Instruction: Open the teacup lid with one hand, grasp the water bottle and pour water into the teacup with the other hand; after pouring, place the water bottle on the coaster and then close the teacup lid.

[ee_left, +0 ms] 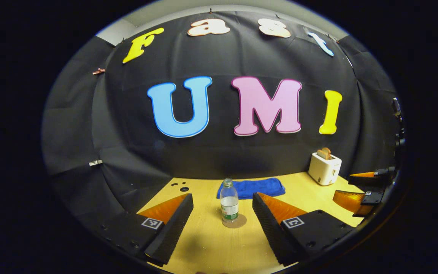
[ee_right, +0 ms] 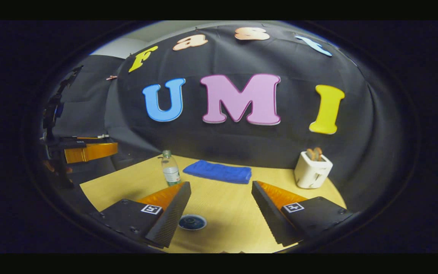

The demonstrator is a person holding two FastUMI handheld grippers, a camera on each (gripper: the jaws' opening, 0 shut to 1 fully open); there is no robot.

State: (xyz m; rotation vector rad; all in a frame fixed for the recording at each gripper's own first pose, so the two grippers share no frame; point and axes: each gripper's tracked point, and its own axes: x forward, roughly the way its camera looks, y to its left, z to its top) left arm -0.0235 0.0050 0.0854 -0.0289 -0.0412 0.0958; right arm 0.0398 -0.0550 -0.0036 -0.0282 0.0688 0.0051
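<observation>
A clear water bottle (ee_left: pixel 229 203) with a green label stands upright on a round brown coaster (ee_left: pixel 241 222), straight ahead of my left gripper (ee_left: pixel 222 196). That gripper is open, its fingers apart on either side of the bottle and short of it. In the right gripper view the bottle (ee_right: pixel 170 169) stands far left on the table. A dark blue teacup (ee_right: pixel 192 222), lid on, sits low beside the left finger of my right gripper (ee_right: pixel 221 184), which is open and holds nothing. The right gripper (ee_left: pixel 342 186) also shows at the left gripper view's right edge.
A folded blue towel (ee_left: pixel 250 187) lies behind the bottle near the wall. A white toaster (ee_right: pixel 312 169) with toast in it stands at the back right. The wooden table (ee_right: pixel 222 205) has bare room between the bottle, teacup and toaster.
</observation>
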